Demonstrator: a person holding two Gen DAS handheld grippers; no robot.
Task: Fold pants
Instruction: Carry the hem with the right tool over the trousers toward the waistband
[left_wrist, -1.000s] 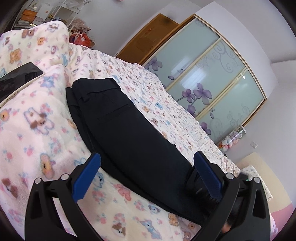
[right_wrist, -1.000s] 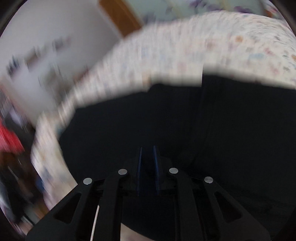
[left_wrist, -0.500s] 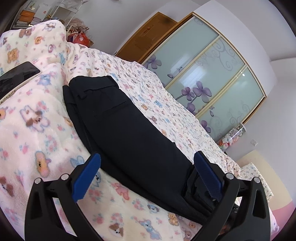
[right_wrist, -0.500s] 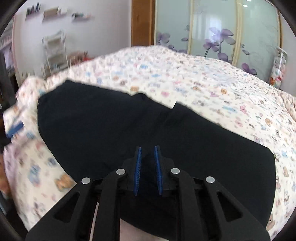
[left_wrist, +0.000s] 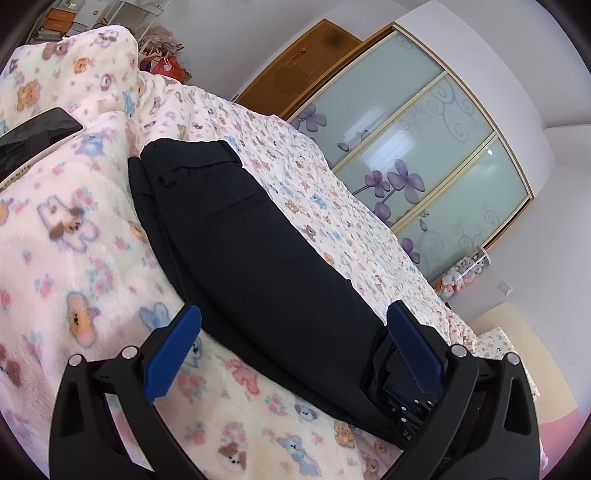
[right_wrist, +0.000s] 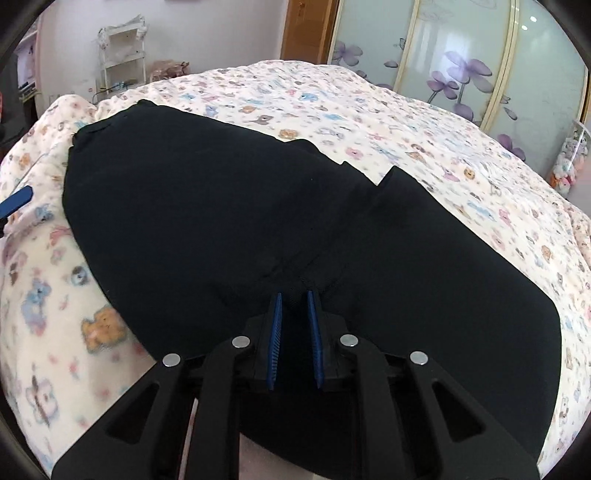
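Left gripper (left_wrist: 293, 332): jaws spread wide, blue pads far apart. The left pad (left_wrist: 173, 357) hangs over the blanket (left_wrist: 74, 258); the right pad (left_wrist: 415, 352) sits at the near end of the pants (left_wrist: 251, 240), where a second black gripper body with blue pads shows just beneath it. No cloth lies between the two pads' faces; whether either pad touches the fabric cannot be told.

Right gripper (right_wrist: 294, 317): jaws drawn close, a narrow gap only, with a ridge of the black pants (right_wrist: 258, 221) pinched between the blue pads (right_wrist: 275, 339). Creases radiate from the pinch point.

Pants: black, laid lengthwise on the teddy-bear-print blanket (right_wrist: 443, 147) covering the bed. In the left wrist view the waistband end with a pocket seam lies at the far end, near a dark phone (left_wrist: 35, 136) resting on the blanket. In the right wrist view a notch shows along the far edge.

Background: wardrobe (left_wrist: 424, 155) with frosted sliding doors bearing purple flower prints.

Writing or labels: none legible in either view.
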